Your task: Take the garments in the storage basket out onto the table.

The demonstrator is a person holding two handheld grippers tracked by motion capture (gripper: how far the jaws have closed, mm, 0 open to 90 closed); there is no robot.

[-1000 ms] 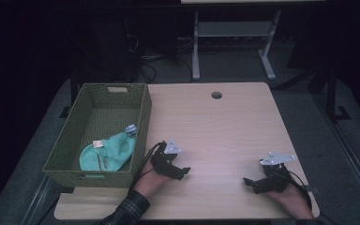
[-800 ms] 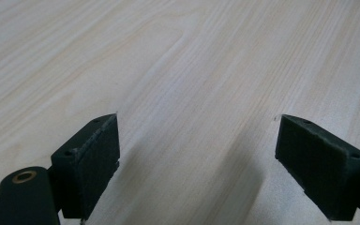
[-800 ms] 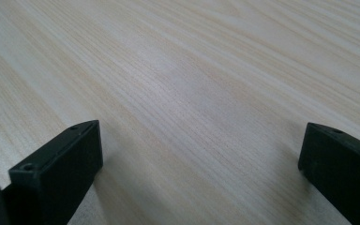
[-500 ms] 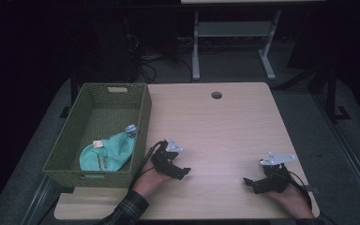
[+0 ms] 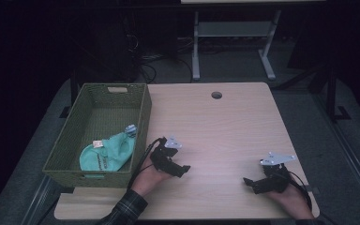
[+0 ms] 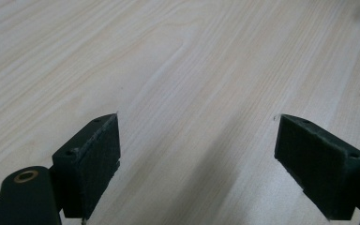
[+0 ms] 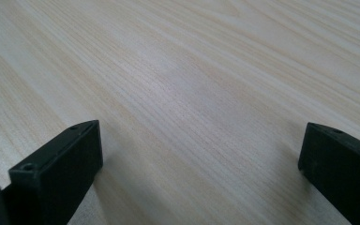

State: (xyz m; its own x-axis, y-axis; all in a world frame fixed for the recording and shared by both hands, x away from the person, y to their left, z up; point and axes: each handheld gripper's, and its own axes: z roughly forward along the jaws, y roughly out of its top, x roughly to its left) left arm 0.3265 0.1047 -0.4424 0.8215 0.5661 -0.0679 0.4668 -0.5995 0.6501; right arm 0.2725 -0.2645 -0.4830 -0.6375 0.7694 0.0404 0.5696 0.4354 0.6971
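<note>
Left tongs (image 5: 182, 169) and right tongs (image 5: 249, 183), jaws wide apart, both low.

The high view looks forward and down from above the near table (image 5: 225, 122) edge, taking in the whole top. Each gripper view sits low, close to the wood, facing along its jaws; all three share the tabletop, probably its near half.
</note>
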